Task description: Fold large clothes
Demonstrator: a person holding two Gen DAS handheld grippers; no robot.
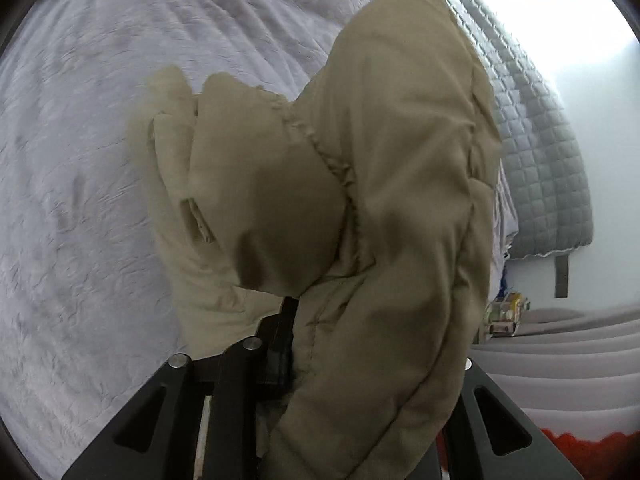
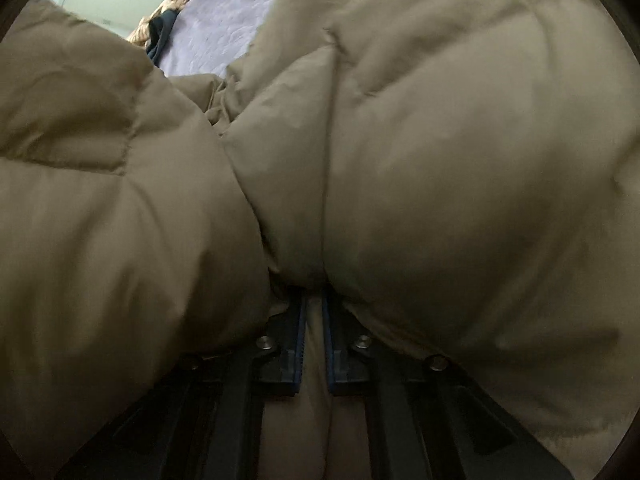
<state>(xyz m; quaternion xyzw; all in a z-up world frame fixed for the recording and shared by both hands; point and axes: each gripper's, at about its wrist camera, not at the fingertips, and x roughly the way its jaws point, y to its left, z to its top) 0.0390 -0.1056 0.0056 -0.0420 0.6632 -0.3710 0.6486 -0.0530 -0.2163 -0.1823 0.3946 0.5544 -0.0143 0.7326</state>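
The beige padded jacket (image 1: pixel 380 200) hangs bunched over a pale lilac bedspread (image 1: pixel 80 160), lifted clear of it in the left wrist view. The left gripper (image 1: pixel 292 344) is clamped on a fold of the jacket, whose fabric drapes over the fingers and hides most of them. In the right wrist view the jacket (image 2: pixel 440 160) fills nearly everything; the right gripper (image 2: pixel 314 320) pinches a thin seam of it between its blue-edged pads (image 2: pixel 299 340). A grey quilted cover (image 1: pixel 536 152) hangs beyond the bed's edge. Far off lies what may be a heap of dark clothing (image 2: pixel 160 28), too blurred to tell.
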